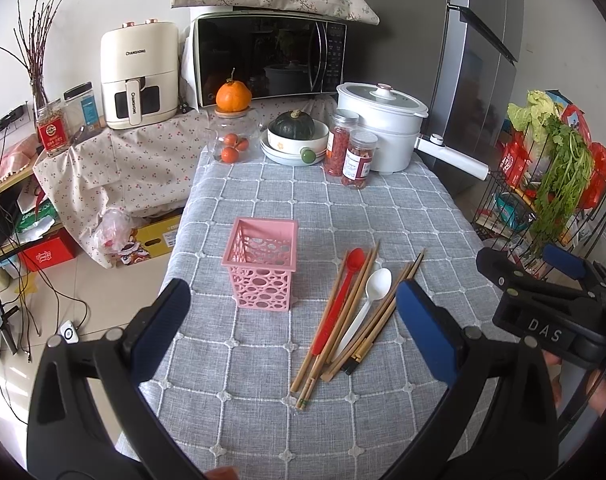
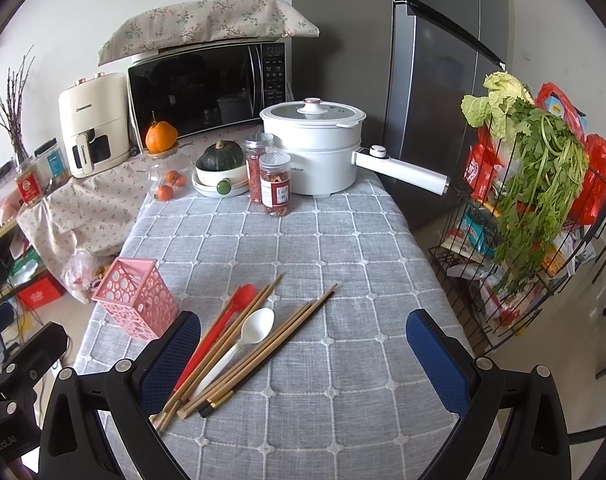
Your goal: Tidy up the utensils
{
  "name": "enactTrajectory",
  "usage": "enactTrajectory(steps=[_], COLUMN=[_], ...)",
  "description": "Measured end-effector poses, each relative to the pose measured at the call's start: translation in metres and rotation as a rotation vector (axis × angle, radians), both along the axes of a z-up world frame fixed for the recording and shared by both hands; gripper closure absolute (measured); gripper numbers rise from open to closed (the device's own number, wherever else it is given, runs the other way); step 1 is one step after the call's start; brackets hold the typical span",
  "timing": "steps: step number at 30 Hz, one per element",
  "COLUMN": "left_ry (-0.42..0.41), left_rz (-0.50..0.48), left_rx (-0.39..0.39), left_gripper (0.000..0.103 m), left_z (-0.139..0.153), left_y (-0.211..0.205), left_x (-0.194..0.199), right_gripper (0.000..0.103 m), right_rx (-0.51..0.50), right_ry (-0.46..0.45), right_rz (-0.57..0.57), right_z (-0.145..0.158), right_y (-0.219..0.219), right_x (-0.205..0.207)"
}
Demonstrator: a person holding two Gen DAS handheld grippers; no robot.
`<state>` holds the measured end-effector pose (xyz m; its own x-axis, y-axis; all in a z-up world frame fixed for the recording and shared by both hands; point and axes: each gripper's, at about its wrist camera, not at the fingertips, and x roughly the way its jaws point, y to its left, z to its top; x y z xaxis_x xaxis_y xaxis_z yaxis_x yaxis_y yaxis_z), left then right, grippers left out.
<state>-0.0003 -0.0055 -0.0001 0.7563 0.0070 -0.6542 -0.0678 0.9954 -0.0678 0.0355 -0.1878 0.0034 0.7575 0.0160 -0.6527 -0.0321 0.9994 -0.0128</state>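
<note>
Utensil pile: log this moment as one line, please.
left gripper: open, empty | right gripper: open, empty | red spoon, white spoon, chopsticks: on tablecloth | pink holder: upright, empty

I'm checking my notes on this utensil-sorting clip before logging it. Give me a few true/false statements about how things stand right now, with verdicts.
1. The pink holder already has a spoon in it. False: nothing shows inside it; the red spoon and white spoon lie on the tablecloth.
2. The chopsticks lie beside the spoons in one loose bundle. True.
3. The left hand-held gripper is shut on a chopstick. False: it is open and holds nothing.
4. The right hand-held gripper is open. True.
5. The pink holder lies tipped on its side. False: it stands upright.
</note>
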Motion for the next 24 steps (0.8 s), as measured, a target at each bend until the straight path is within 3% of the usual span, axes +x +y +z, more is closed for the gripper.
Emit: enactTrajectory(steps=[15, 19, 24], left_ry=[-0.003, 0.017, 0.112], left_rz=[0.006, -0.002, -0.117], left_rx=[0.012, 0.014, 0.011], left_gripper=[0.001, 0.001, 0.001], left_z=[0.0, 0.0, -0.007], left_y=[0.002, 0.004, -0.009], left_x=[0.003, 0.014, 0.045], right_gripper=[0.0, 0.0, 0.0], right_rx=[0.004, 0.033, 0.08], right_ry=[0.007, 0.048, 0.125], right_rz=[0.001, -0.002, -0.032], right_z=[-0.002, -0.006, -0.012], right_y=[0.0, -0.005, -0.024], right_x=[0.001, 0.01, 0.036])
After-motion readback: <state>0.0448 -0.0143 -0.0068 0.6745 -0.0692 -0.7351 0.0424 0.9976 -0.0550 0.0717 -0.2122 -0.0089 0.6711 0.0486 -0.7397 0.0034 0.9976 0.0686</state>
